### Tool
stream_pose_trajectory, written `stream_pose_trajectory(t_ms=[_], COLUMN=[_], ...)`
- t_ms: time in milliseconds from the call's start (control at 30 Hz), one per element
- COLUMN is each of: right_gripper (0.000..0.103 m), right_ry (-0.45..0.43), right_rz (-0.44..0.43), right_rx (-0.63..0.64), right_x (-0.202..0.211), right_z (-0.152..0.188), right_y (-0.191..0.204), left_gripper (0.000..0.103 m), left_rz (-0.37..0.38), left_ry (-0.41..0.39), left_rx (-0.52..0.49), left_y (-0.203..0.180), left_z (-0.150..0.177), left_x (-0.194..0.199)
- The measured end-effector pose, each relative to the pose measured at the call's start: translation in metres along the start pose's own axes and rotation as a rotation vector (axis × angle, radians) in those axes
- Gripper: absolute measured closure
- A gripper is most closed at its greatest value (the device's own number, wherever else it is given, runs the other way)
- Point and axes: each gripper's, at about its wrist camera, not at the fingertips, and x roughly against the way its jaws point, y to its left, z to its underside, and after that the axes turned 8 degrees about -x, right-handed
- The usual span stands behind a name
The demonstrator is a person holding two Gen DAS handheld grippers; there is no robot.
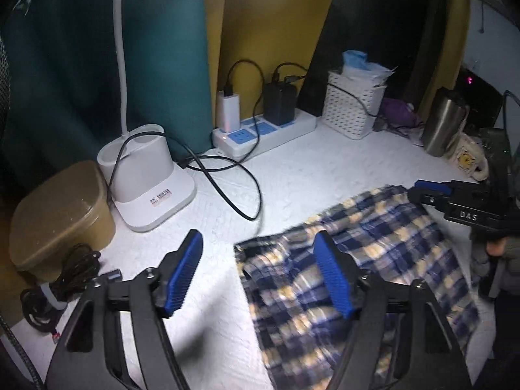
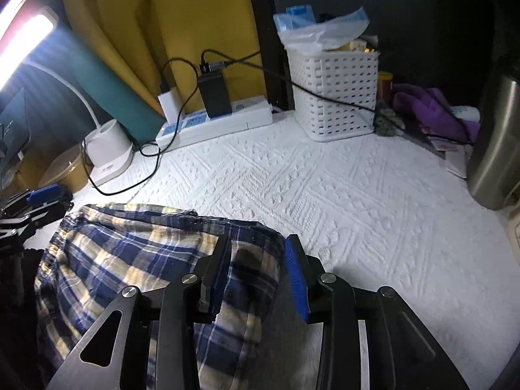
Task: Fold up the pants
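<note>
The blue, white and yellow plaid pants (image 1: 360,260) lie on the white textured cloth (image 1: 227,341), seen also in the right wrist view (image 2: 130,260). My left gripper (image 1: 256,266) is open, its jaws wide apart, hovering over the pants' left edge with nothing between the pads. My right gripper (image 2: 258,266) is open over the pants' right edge, with plaid cloth lying between its pads but not pinched. It also shows in the left wrist view (image 1: 429,191) at the pants' far right corner. The left gripper shows at the left edge of the right wrist view (image 2: 42,195).
At the back stand a white lamp base (image 1: 146,178), a power strip (image 1: 263,130) with chargers and loose black cables (image 1: 234,191), a white basket (image 1: 354,107) and a steel tumbler (image 1: 442,123). A tan lidded box (image 1: 58,214) and a coiled cable (image 1: 61,276) sit at the left.
</note>
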Motion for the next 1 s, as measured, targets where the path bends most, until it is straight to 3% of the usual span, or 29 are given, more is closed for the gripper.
stream_pose_trajectory(t_ms=[33, 100, 133, 300, 600, 633, 700, 767, 1000], right_gripper=[0.059, 0.038, 0.036, 0.036, 0.037, 0.039, 0.068, 0.075, 0.080], right_ry=[0.000, -0.001, -0.002, 0.017, 0.094, 0.092, 0.093, 0.079, 0.068], right_rz=[0.000, -0.002, -0.005, -0.003, -0.050, -0.059, -0.060, -0.034, 0.031], right_rx=[0.000, -0.003, -0.003, 0.021, -0.067, -0.064, -0.028, 0.001, -0.022], right_x=[0.003, 0.009, 0.011, 0.014, 0.006, 0.008, 0.008, 0.008, 0.016], right_z=[0.001, 0.006, 0.007, 0.020, 0.042, 0.046, 0.051, 0.052, 0.052], right_y=[0.000, 0.000, 0.000, 0.003, -0.007, -0.007, -0.004, -0.002, -0.014], left_gripper=[0.030, 0.030, 0.030, 0.030, 0.033, 0.036, 0.059, 0.079, 0.081], left_rz=[0.010, 0.022, 0.026, 0.018, 0.036, 0.043, 0.059, 0.057, 0.024], left_ry=[0.000, 0.014, 0.025, 0.101, 0.108, 0.109, 0.107, 0.099, 0.095], left_rx=[0.000, -0.002, -0.006, 0.020, 0.024, 0.021, 0.003, -0.009, -0.001], left_y=[-0.002, -0.007, -0.009, -0.010, -0.008, -0.009, -0.012, -0.015, -0.012], left_z=[0.002, 0.008, 0.011, 0.026, 0.033, 0.033, 0.033, 0.034, 0.034], left_x=[0.002, 0.002, 0.001, -0.012, -0.011, -0.011, -0.013, -0.016, -0.021])
